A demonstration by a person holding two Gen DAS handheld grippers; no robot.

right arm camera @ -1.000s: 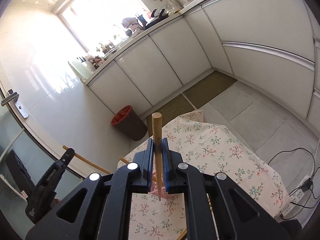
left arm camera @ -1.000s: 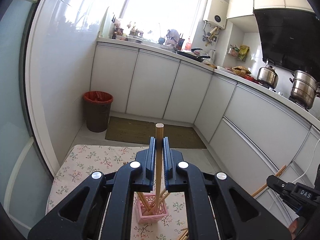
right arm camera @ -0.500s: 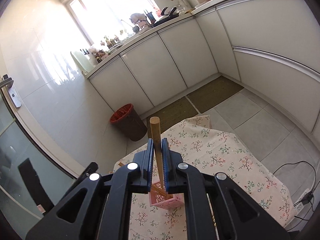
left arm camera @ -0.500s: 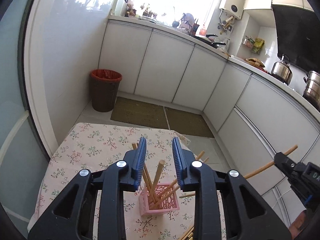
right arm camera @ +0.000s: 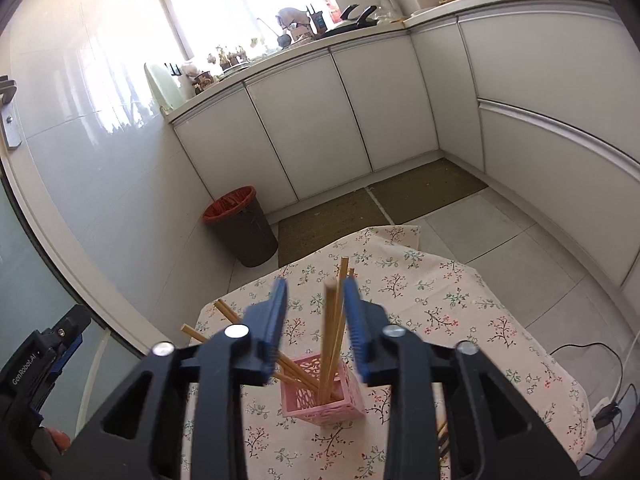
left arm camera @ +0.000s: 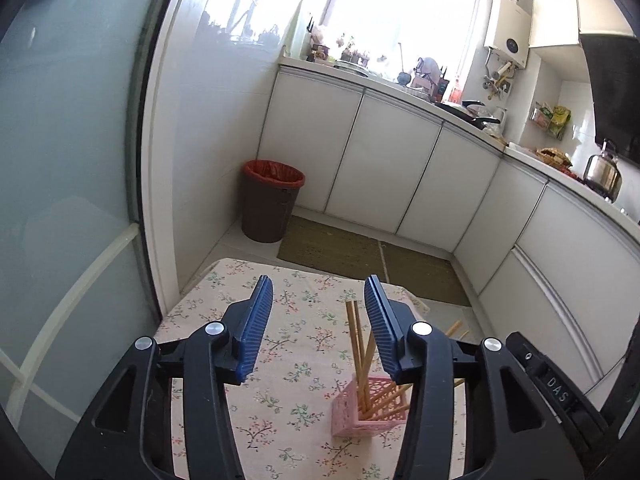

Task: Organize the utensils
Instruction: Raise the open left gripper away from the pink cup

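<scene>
A second ago each gripper pinched an upright wooden chopstick; now both have let go. The left gripper (left arm camera: 318, 320) stands spread, its jaws having just been opening, with nothing between them. The right gripper (right arm camera: 316, 316) has likewise just been opening, and a released chopstick (right arm camera: 330, 320) stands free between its jaws, leaning with the others in the pink basket (right arm camera: 320, 400) on the floral tabletop (right arm camera: 460, 312).

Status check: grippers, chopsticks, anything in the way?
Left gripper and right gripper just opened, empty. Chopsticks in pink basket. Nothing in the way.
</scene>
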